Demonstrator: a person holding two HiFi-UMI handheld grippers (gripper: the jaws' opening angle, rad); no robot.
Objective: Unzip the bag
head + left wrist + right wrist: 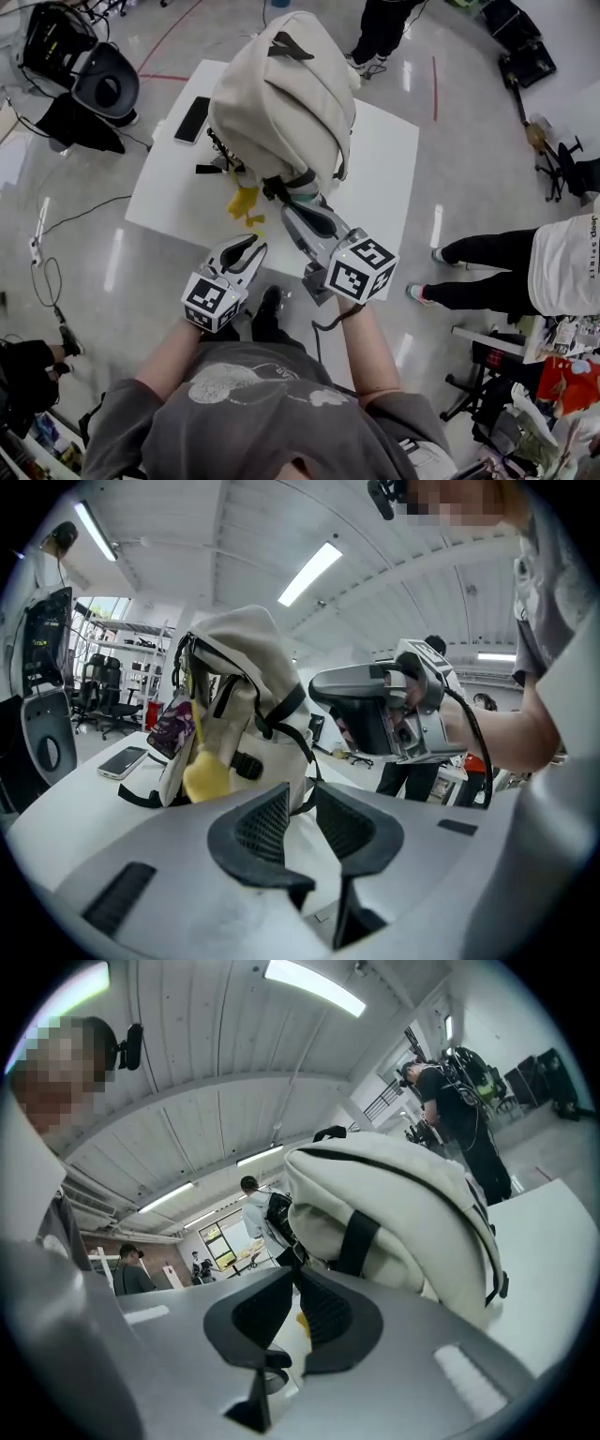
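Observation:
A cream backpack (281,94) with black straps stands on the white table (386,159), and a yellow charm (243,202) hangs at its near left corner. My right gripper (284,199) reaches the bag's near lower edge by a black strap. Its jaws look closed tip to tip in the right gripper view (295,1288), and whatever thin thing may be pinched there is hidden. My left gripper (251,246) hovers off the table's near edge, short of the bag. A gap stands between its jaws (302,803) with nothing in it. The left gripper view shows the backpack (234,667) and charm (204,775) ahead.
A black phone (192,119) lies on the table's left side. A black chair (103,84) and cables sit on the floor at far left. One person (380,28) stands beyond the table and another (506,272) at the right.

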